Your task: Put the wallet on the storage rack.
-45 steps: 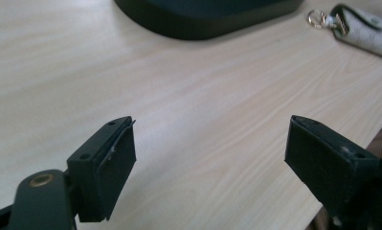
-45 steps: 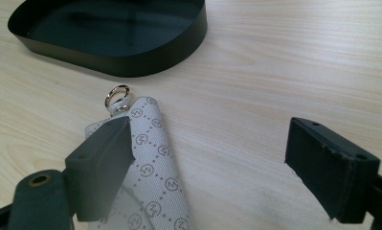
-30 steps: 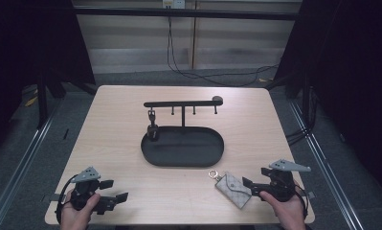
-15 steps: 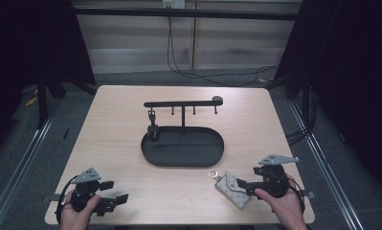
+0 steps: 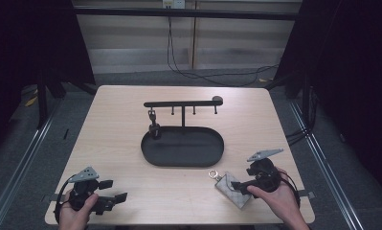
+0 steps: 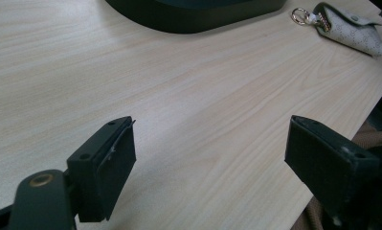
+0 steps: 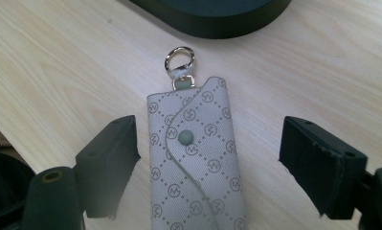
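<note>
- High view: key pouch [image 5: 234,189] lies flat near the table's [image 5: 117,124] front edge, just in front of the black tray [image 5: 183,146]; right gripper [image 5: 242,185] is at its near end, left gripper [image 5: 113,200] well apart
- Left gripper view: jaws wide, nothing between them; pouch far off at upper right
- Right gripper view: jaws have just been closing, not yet touching the pouch between them; its long axis runs straight ahead, ring [image 7: 179,59] at the far end toward the tray
</note>
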Demonstrator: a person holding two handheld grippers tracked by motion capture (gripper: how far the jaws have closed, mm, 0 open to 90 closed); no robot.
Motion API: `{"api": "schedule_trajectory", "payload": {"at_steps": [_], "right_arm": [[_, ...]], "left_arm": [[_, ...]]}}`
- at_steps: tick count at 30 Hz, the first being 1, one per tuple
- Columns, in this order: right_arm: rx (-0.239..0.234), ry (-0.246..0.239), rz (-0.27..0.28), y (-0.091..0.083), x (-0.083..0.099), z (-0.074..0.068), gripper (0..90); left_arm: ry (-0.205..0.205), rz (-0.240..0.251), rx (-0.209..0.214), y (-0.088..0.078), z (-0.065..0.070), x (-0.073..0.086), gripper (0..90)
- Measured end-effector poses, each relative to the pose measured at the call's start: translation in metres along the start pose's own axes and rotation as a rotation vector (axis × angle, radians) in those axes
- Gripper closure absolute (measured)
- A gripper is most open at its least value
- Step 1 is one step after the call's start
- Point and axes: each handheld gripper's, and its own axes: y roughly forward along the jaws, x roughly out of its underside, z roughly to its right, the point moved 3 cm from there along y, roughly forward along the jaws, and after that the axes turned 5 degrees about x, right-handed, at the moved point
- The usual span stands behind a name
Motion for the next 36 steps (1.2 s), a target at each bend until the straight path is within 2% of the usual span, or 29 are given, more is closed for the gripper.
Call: {"api": "schedule_trajectory", "payload": {"at_steps": [5,8,16,26,32,36], "right_arm": [[-0.008,0.002,-0.075,0.003,-0.004,-0.001,20.4],[-0.007,-0.001,-0.143,0.006,-0.006,-0.002,21.5],[-0.013,-0.01,-0.192,0.013,-0.009,-0.001,22.0],[-0.035,-0.05,-0.281,0.018,-0.013,-0.003,19.7],[-0.026,-0.1,-0.369,0.03,-0.012,-0.008,21.0],[-0.016,-0.126,-0.395,0.036,-0.011,-0.011,22.0]], "left_arm": [[-0.002,0.006,-0.002,0.0,0.0,0.0,17.5],[-0.001,0.007,-0.004,-0.001,-0.001,0.0,17.5],[0.002,0.005,-0.003,-0.001,-0.001,0.0,17.5],[0.003,0.01,-0.001,-0.001,0.0,-0.001,17.6],[0.001,0.011,0.001,-0.001,-0.001,0.0,17.6],[0.001,0.005,0.002,-0.001,0.0,0.0,17.6]]}}
